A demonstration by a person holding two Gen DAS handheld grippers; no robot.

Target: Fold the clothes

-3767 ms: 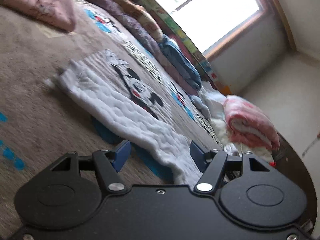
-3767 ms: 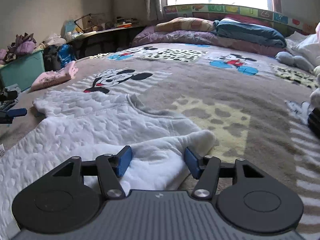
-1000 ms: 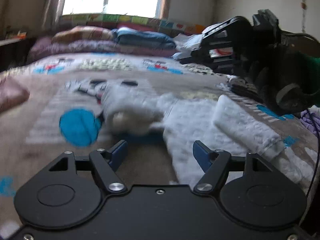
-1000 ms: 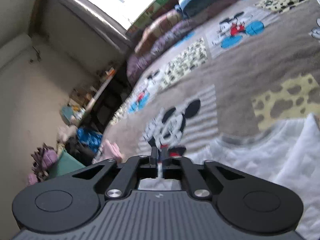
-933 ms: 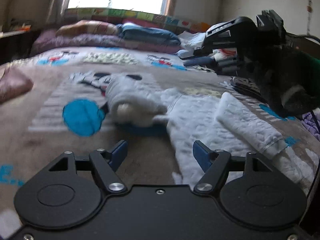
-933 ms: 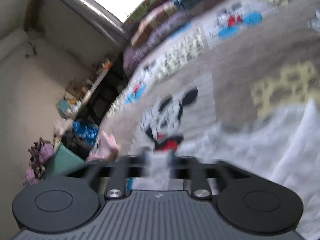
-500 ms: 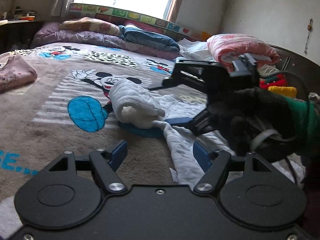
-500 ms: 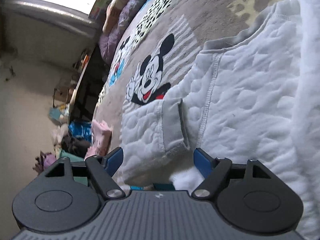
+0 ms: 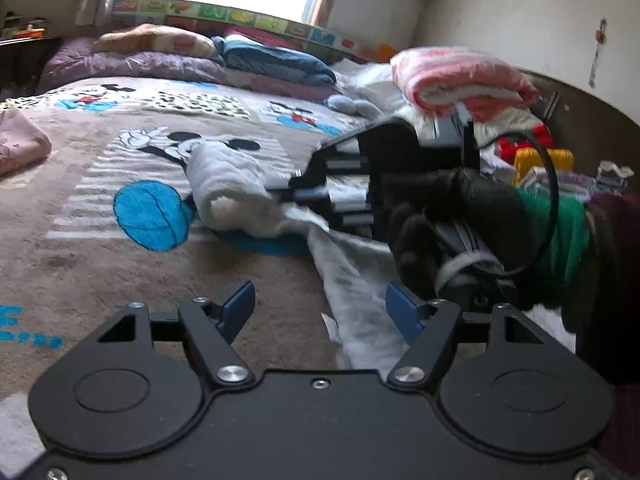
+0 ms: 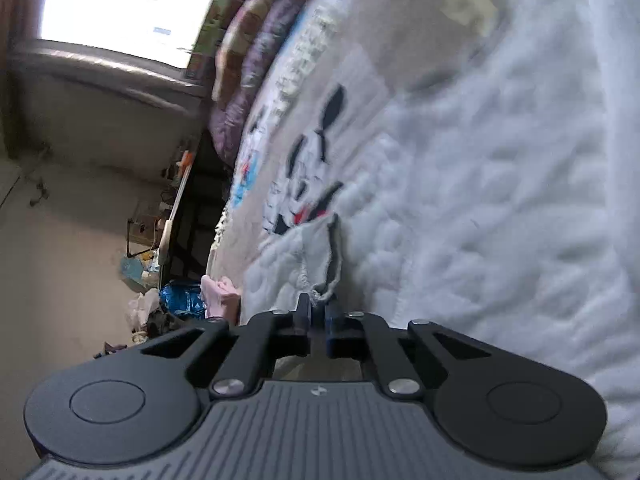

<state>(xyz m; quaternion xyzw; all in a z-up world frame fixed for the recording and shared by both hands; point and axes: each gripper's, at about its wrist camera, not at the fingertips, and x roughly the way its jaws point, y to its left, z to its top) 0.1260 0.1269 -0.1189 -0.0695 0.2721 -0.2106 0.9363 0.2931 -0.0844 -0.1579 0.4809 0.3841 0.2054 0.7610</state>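
On the cartoon-print bed blanket (image 9: 120, 264), the right gripper (image 10: 318, 322) pinches the white quilted sweatshirt's (image 10: 500, 208) cuff, best carried across evenly, while the left gripper (image 9: 320, 312) hangs wide open, empty.

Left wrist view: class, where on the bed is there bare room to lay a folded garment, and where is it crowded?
Free: blanket between the pink garment and white sweatshirt. Crowded: the right side, with clothes pile and right gripper.
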